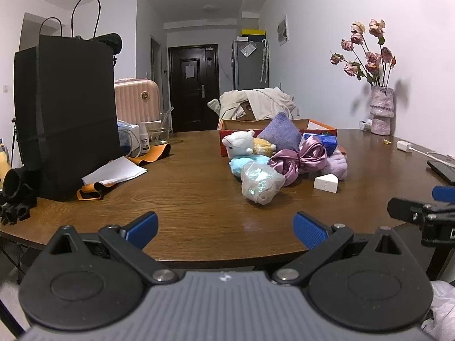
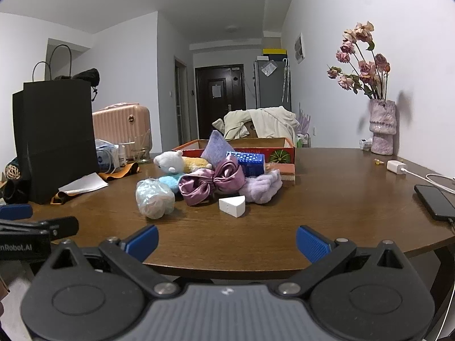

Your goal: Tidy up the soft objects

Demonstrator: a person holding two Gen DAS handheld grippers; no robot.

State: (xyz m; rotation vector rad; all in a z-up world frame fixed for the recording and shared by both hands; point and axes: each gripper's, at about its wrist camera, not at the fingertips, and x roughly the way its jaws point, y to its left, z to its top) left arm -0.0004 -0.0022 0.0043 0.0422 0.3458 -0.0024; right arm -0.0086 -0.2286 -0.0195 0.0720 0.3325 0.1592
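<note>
A heap of soft things lies mid-table before an open red cardboard box (image 1: 318, 126) (image 2: 281, 150): a white plush animal (image 1: 240, 142) (image 2: 170, 162), a purple satin bow (image 1: 298, 160) (image 2: 216, 180), a lilac fuzzy piece (image 1: 338, 164) (image 2: 263, 187), a purple cushion (image 1: 280, 130) (image 2: 217, 147), a shiny blue packet (image 1: 324, 142) (image 2: 248, 163), a pale mesh pouf (image 1: 260, 183) (image 2: 153, 197) and a white wedge sponge (image 1: 326, 183) (image 2: 233, 205). My left gripper (image 1: 226, 228) and right gripper (image 2: 227, 241) hover open and empty over the near table edge, well short of the heap.
A tall black paper bag (image 1: 65, 113) (image 2: 55, 139) stands at the left with papers (image 1: 113, 172) beside it. A vase of dried roses (image 1: 381, 110) (image 2: 382, 125) is at the far right. A phone (image 2: 433, 201) and white charger (image 2: 396, 167) lie right.
</note>
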